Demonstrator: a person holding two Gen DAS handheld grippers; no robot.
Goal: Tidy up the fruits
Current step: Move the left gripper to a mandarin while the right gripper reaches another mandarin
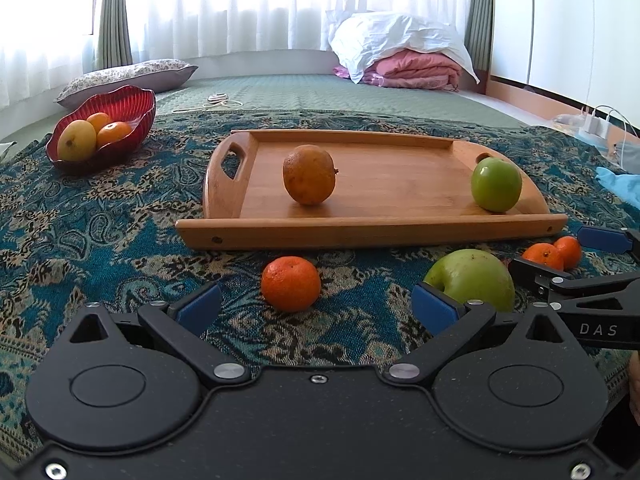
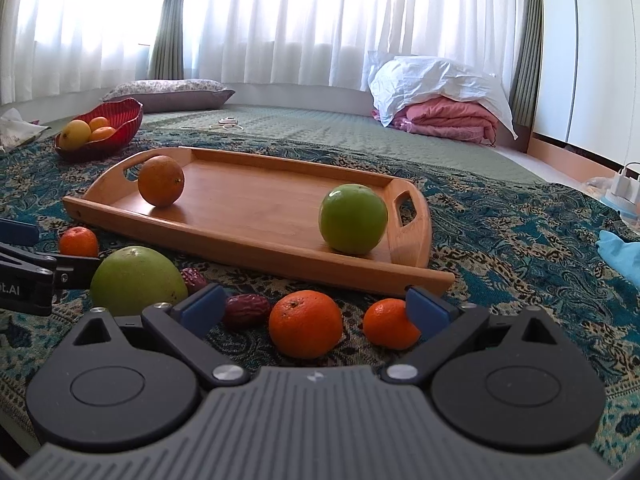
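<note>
On the patterned blue cloth [image 1: 100,220], in front of the wooden tray [image 1: 376,236], loose fruit is spread: a tangerine [image 1: 291,283], a large green apple [image 1: 472,278] and two smaller tangerines [image 1: 554,254] further right. From the right wrist view, the same pair of tangerines [image 2: 306,324] [image 2: 390,323] is seen lying between the spread fingers of the right gripper [image 2: 316,308], with two dates [image 2: 246,310] just beside them. That gripper is held released and wide, apparently so that one of these fruits can be enclosed. The left gripper [image 1: 316,308] is likewise released, its blue pads well apart, and the first tangerine sits just ahead of the gap, which suggests it has been lined up for a grasp. Nothing is gripped by either tool.

On the tray an orange [image 1: 309,174] is placed near the left handle and a green apple [image 1: 496,184] near the right one, so sorting by kind may be intended, though this cannot be confirmed. Further back to the left, a red bowl [image 1: 132,100] is seen, holding a yellow fruit and two oranges. Beyond, a pillow [image 1: 128,76] and folded bedding [image 1: 408,52] are laid by the curtains.
</note>
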